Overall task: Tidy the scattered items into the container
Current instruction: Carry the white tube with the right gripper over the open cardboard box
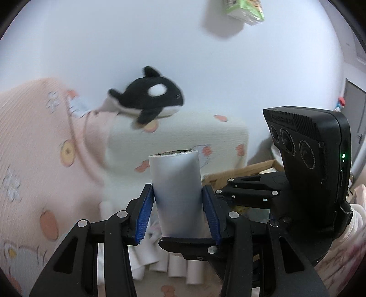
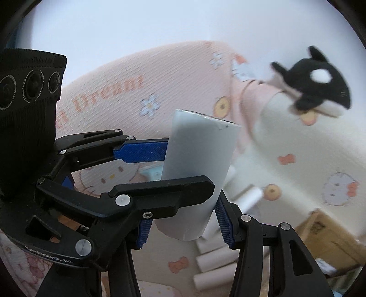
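1. Gripping from both sides, the left tool (image 1: 179, 214) and right tool (image 2: 183, 225) clamp one grey-white tube (image 1: 177, 194) together, raised above the bed.
2. Below lie more paper tubes (image 2: 217, 260); a cardboard box (image 2: 329, 237) sits to the right.
3. An orca plush (image 1: 148, 100) perches on the pink bedding (image 1: 34, 137).

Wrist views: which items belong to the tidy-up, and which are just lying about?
Job:
- white tube, clamped by left tool and right tool
- loose tubes
- cardboard box

Lying about, likely:
- orca plush
- pink pillow
- green pack
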`<state>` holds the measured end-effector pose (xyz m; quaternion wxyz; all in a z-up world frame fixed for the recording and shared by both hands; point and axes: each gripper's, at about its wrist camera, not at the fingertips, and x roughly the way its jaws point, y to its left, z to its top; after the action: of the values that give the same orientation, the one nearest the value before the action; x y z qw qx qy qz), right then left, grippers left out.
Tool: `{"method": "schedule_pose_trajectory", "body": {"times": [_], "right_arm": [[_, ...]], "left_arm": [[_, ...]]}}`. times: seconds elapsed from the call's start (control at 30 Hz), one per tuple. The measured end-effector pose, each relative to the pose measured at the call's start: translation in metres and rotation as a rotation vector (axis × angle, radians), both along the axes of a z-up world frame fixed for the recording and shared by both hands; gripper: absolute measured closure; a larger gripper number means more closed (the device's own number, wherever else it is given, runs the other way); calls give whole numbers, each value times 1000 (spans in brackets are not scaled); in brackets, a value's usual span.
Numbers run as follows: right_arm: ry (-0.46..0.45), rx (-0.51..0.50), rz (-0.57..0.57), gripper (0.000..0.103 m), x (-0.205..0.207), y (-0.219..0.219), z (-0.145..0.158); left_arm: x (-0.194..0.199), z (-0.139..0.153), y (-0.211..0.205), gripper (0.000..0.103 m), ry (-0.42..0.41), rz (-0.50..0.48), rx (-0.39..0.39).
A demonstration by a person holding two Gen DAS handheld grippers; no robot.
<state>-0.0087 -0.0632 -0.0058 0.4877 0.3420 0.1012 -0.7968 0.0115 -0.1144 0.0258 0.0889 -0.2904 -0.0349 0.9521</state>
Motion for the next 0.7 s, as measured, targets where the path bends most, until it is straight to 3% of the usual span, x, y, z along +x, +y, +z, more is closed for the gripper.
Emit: {"method": "schedule_pose_trajectory", "body": {"times": [0.33,0.7], "right_arm": [[-34,-73,-124,55,-31,67,9],[-54,-31,-215,55,-34,116,3]], "left_arm": [[-36,14,58,55,-29,-118,23],[-58,7,115,55,-96,-235,-13]]}}
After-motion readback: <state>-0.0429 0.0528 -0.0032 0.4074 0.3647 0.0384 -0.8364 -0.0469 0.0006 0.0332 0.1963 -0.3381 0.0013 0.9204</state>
